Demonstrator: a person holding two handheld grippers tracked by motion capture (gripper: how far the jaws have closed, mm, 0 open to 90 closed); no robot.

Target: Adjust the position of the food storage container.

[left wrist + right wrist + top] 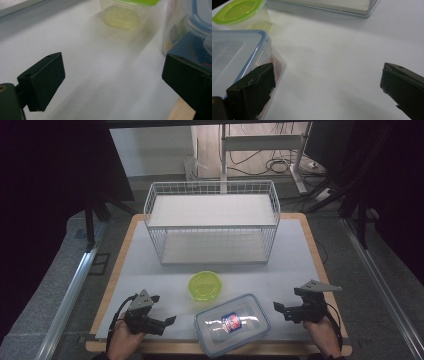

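A clear rectangular box with a blue-rimmed lid (232, 324) lies at the table's front middle, a red and blue label showing through it. Behind it stands a small round tub with a green lid (204, 285). My left gripper (167, 316) rests at the front left, open and empty, pointing right toward the box (190, 27) and the tub (125, 15). My right gripper (276, 307) hovers at the front right, open and empty, pointing left; in the right gripper view the box (237, 55) sits just past its left jaw and the tub (244, 13) farther back.
A white wire basket (212, 222) with two shelves stands across the back half of the table. The white mat (150, 270) covers the wooden tabletop (115, 270). Desk legs and cables lie on the floor beyond the table.
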